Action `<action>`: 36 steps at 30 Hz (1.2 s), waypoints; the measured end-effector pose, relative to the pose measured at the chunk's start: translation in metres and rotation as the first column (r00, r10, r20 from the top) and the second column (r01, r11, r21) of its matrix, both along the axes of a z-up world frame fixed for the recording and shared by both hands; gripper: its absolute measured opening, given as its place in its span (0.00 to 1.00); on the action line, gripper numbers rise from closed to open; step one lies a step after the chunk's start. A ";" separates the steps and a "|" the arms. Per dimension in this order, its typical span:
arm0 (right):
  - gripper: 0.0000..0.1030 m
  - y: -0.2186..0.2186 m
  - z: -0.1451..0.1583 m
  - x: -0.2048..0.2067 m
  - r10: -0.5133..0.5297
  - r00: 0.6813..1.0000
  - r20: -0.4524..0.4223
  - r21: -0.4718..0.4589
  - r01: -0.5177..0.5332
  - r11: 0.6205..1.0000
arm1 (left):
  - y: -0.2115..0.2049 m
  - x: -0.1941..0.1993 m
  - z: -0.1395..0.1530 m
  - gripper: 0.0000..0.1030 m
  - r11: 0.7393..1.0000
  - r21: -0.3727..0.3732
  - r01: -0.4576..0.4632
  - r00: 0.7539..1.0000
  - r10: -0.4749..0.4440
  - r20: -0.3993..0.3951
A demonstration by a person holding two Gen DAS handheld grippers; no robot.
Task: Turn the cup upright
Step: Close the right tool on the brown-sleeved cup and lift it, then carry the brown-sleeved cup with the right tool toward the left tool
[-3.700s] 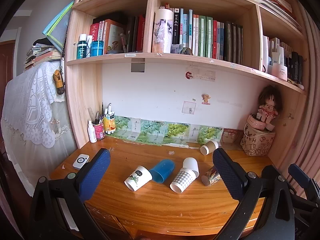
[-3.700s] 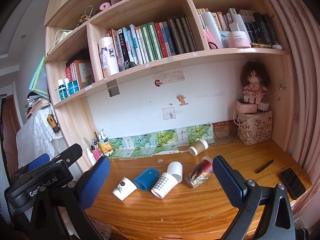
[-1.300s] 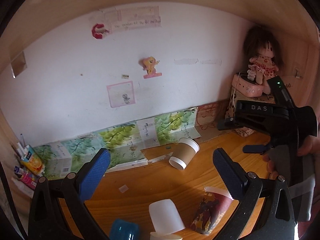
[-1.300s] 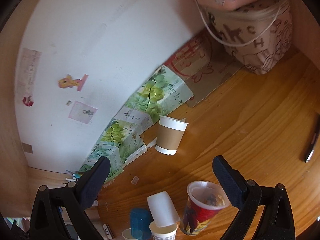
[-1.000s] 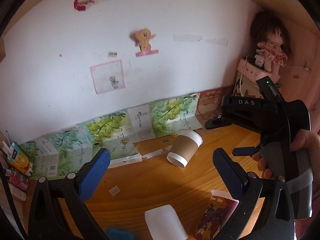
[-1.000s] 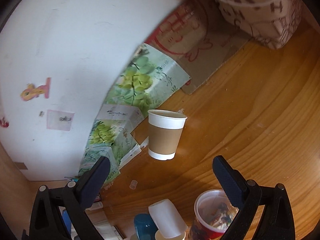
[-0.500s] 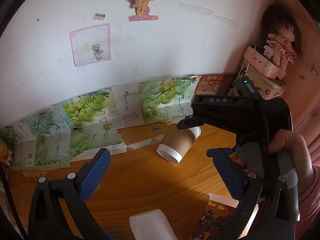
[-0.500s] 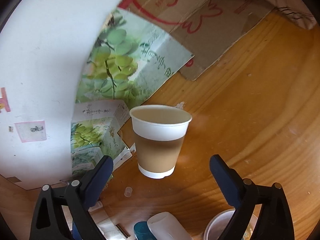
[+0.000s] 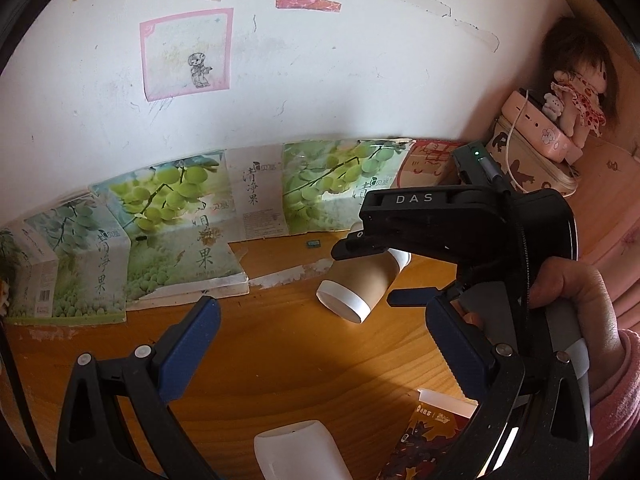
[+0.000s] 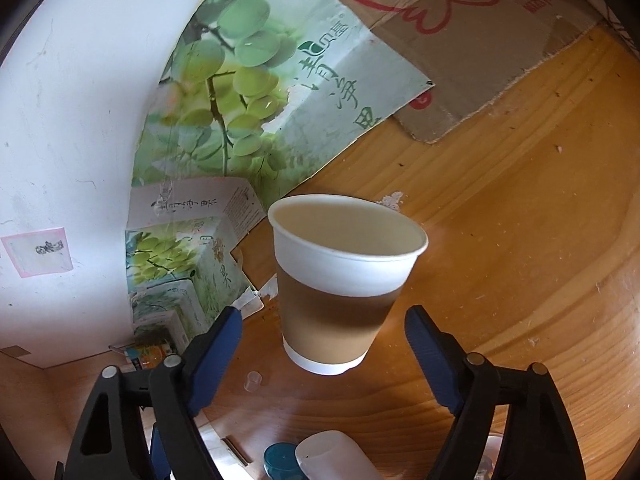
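Note:
A brown paper cup with white rim and base (image 9: 362,282) lies on its side on the wooden desk (image 9: 280,344), near the back wall. In the right wrist view the cup (image 10: 340,284) fills the middle, between the open blue fingers of my right gripper (image 10: 324,344); the fingers stand apart from its sides. In the left wrist view the right gripper (image 9: 376,272) straddles the cup from the right. My left gripper (image 9: 320,344) is open and empty, in front of the cup.
Green grape-print cartons (image 9: 168,236) lean along the wall. A white cup (image 9: 298,456) and a printed cup (image 9: 424,440) lie nearer. A blue cup (image 10: 280,460) lies below. A doll (image 9: 576,80) sits on a patterned box at right.
Both grippers have moved in toward the back of the desk. My right gripper has closed the distance to the brown cup and its fingers now flank it.

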State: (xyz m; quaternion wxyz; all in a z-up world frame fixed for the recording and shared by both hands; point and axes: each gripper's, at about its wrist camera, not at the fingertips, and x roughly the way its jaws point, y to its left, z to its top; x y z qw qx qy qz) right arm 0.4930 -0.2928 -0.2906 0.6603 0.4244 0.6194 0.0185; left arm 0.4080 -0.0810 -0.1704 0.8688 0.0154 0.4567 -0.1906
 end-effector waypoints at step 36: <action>0.55 0.016 0.068 -0.019 0.134 0.983 0.126 -0.074 -0.126 0.989 | 0.048 -0.041 0.037 0.99 0.988 -0.066 -0.138 0.990 0.140 0.026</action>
